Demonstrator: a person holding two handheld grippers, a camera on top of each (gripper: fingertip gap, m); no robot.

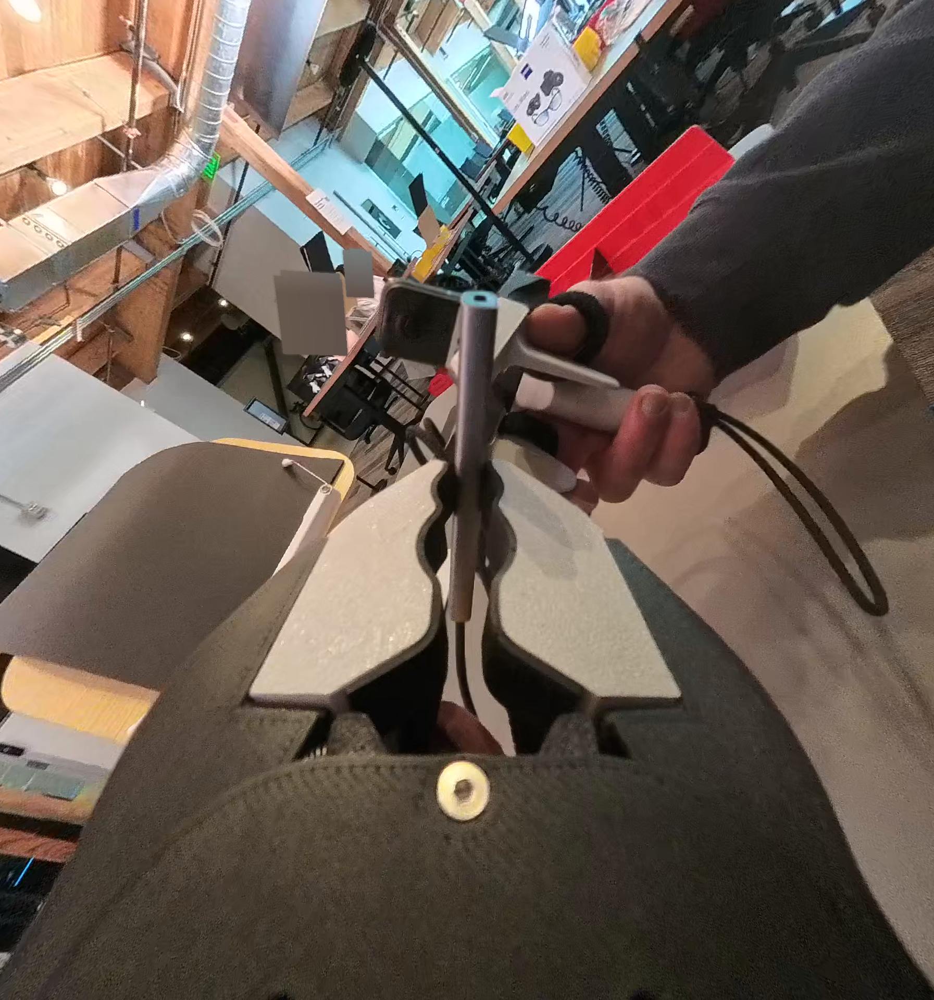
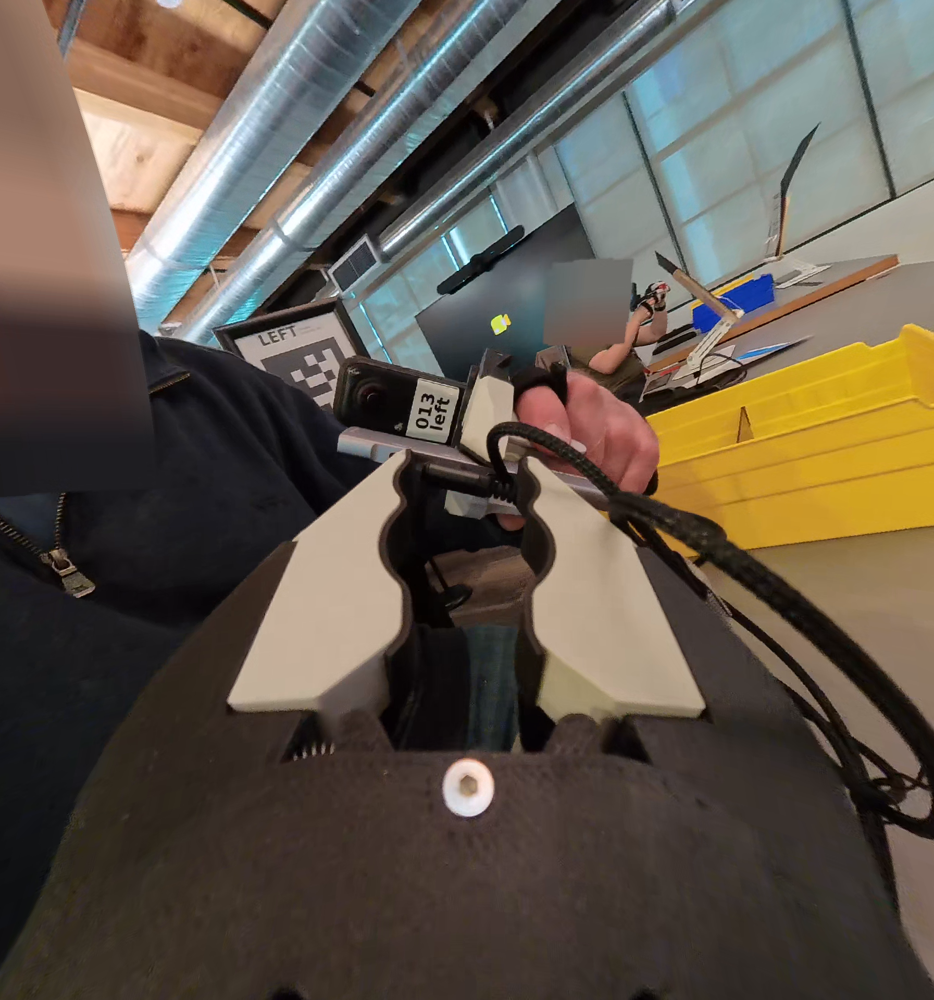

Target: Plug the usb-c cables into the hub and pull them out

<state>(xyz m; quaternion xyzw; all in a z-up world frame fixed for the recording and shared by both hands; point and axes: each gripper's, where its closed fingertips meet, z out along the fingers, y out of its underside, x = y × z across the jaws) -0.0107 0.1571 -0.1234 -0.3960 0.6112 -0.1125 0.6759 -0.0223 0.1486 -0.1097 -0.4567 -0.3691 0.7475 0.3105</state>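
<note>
Left claw point(image 1: 467, 481) clamps the grey hub point(image 1: 472, 433) near its middle; the hub's lower end is blurred. Right claw point(image 2: 467, 476) is closed on a black plug point(image 2: 456, 479) of the braided cable point(image 2: 778, 595), plug tip hidden behind the left finger. Only the right wrist view shows the yellow bin point(image 2: 805, 433); only the left shows the red panel point(image 1: 643, 205). Both are off the bench point(image 2: 859, 622).
</note>
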